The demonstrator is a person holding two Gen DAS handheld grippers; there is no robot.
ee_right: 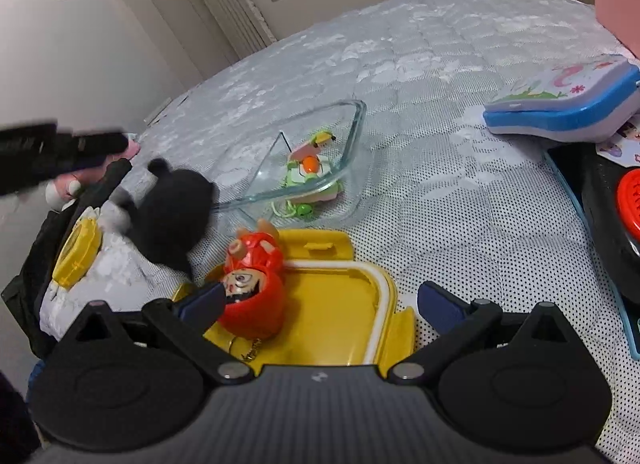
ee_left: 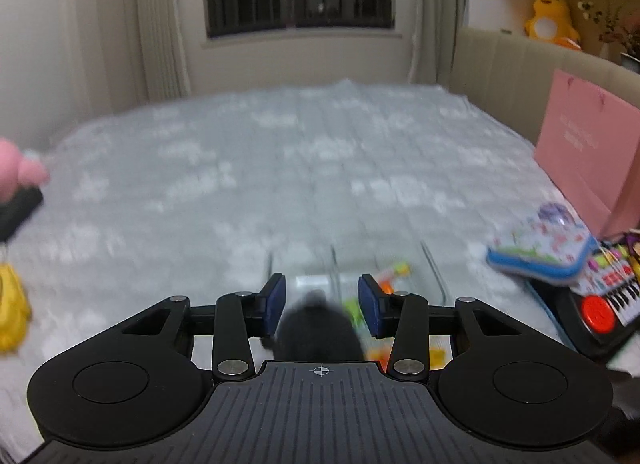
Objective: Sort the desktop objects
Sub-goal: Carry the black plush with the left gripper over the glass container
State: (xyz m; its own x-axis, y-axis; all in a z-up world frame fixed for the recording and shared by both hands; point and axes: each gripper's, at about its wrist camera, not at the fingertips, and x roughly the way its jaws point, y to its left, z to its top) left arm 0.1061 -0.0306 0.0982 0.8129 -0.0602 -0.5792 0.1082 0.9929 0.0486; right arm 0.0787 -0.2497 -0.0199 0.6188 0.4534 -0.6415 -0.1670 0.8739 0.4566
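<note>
A black plush toy [ee_left: 316, 328] fills the gap between the blue pads of my left gripper [ee_left: 322, 296], which looks shut on it, low over the bed. The right wrist view shows the same plush [ee_right: 172, 207] blurred beside the left gripper [ee_right: 100, 163]. Beyond it stands a clear glass dish [ee_right: 352, 123] holding a small green, pink and orange toy [ee_right: 308, 163]. My right gripper [ee_right: 320, 296] is open wide over a yellow lid [ee_right: 340, 304]. Its left finger touches a red round-bodied figure [ee_right: 252, 280] lying on the lid.
A blue-rimmed toy tablet [ee_right: 560, 103] lies at the right, by a toy keyboard [ee_left: 608, 296] and a pink paper bag [ee_left: 584, 151]. A pink plush [ee_left: 16, 171] and a yellow round item [ee_right: 76, 252] sit at the left. The quilted bed [ee_right: 440, 43] stretches behind.
</note>
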